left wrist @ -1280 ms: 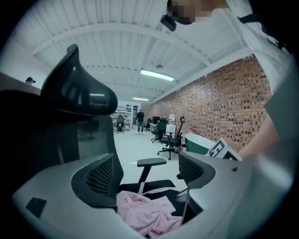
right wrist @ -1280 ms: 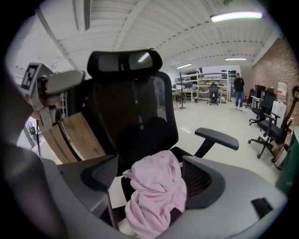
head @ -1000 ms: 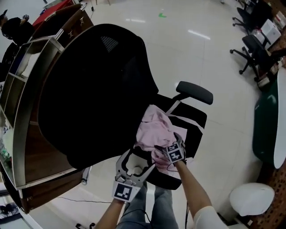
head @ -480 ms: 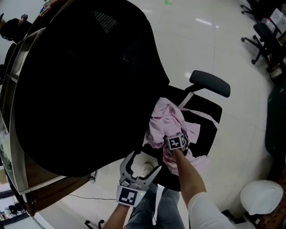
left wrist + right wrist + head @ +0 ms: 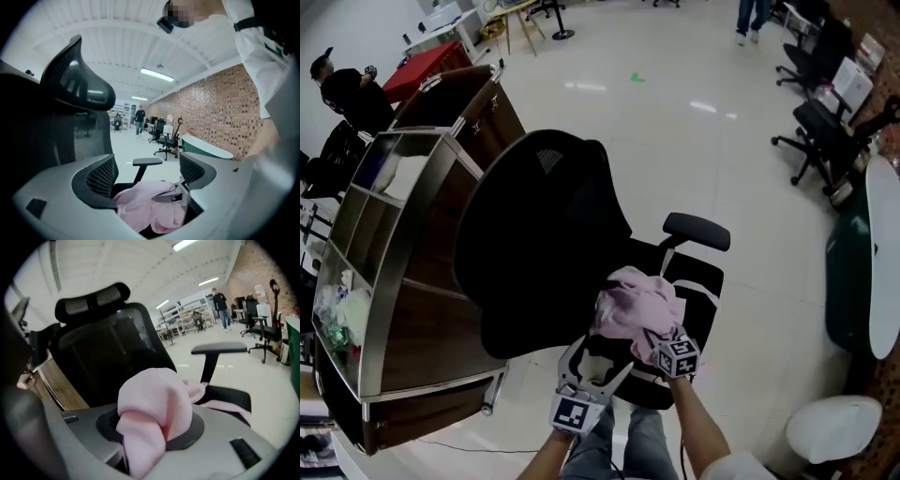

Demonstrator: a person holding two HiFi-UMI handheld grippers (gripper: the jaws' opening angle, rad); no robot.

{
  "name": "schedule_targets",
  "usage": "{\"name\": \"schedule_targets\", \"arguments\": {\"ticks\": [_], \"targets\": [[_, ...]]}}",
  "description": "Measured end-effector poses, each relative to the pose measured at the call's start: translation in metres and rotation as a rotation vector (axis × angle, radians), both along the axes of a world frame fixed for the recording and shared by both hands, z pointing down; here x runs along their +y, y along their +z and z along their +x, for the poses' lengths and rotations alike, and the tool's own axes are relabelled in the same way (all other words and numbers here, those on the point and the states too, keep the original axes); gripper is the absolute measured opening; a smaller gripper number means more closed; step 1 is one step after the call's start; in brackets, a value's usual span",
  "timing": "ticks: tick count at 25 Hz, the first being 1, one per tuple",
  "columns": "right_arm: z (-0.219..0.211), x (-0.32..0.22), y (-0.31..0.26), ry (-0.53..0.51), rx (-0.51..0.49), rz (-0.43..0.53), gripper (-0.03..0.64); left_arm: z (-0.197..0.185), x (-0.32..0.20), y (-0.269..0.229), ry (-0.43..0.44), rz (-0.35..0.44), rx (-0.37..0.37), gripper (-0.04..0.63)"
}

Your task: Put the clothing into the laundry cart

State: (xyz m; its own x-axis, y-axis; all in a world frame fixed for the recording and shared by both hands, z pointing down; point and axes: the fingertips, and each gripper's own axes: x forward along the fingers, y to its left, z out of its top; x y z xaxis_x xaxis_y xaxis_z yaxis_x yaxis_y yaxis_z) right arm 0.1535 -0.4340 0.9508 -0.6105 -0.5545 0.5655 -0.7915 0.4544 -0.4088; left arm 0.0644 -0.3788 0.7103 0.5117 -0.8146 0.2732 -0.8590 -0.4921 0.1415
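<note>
The right claw (image 5: 656, 336) grasps the pink garment (image 5: 633, 302) above the chair (image 5: 544, 244), the left claw (image 5: 600, 354) is released; delivery remains.

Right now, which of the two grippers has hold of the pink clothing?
The right gripper: its jaws have just closed on the pink clothing. The left gripper stands open, gripping nothing.

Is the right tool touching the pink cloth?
Touching. The right gripper view shows the right tool, jaws just closed, pinching the pink cloth.
</note>
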Motion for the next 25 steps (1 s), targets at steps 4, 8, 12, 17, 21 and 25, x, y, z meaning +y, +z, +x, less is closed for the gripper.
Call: {"name": "schedule_targets", "arguments": {"ticks": [4, 8, 12, 17, 21, 25], "targets": [[0.036, 0.011, -0.152, 0.07, -0.07, 0.198, 0.193, 0.003, 0.003, -0.064, -0.009, 0.057, 0.016, 0.417], [0.069, 0.013, -0.291, 0.175, -0.15, 0.403, 0.192, 0.008, 0.0, -0.139, 0.012, 0.155, 0.068, 0.417], [0.094, 0.04, -0.413, 0.238, -0.2, 0.599, 0.193, 0.01, 0.011, -0.195, 0.032, 0.218, 0.061, 0.416], [0.106, 0.07, -0.512, 0.238, -0.161, 0.83, 0.193, 0.011, 0.022, -0.232, -0.009, 0.259, -0.041, 0.41], [0.095, 0.084, -0.536, 0.215, -0.177, 0.86, 0.192, 0.006, 0.037, -0.253, -0.047, 0.34, -0.033, 0.41], [0.063, 0.1, -0.554, 0.117, -0.24, 0.886, 0.192, -0.017, 0.06, -0.269, -0.152, 0.36, -0.021, 0.41]]}}
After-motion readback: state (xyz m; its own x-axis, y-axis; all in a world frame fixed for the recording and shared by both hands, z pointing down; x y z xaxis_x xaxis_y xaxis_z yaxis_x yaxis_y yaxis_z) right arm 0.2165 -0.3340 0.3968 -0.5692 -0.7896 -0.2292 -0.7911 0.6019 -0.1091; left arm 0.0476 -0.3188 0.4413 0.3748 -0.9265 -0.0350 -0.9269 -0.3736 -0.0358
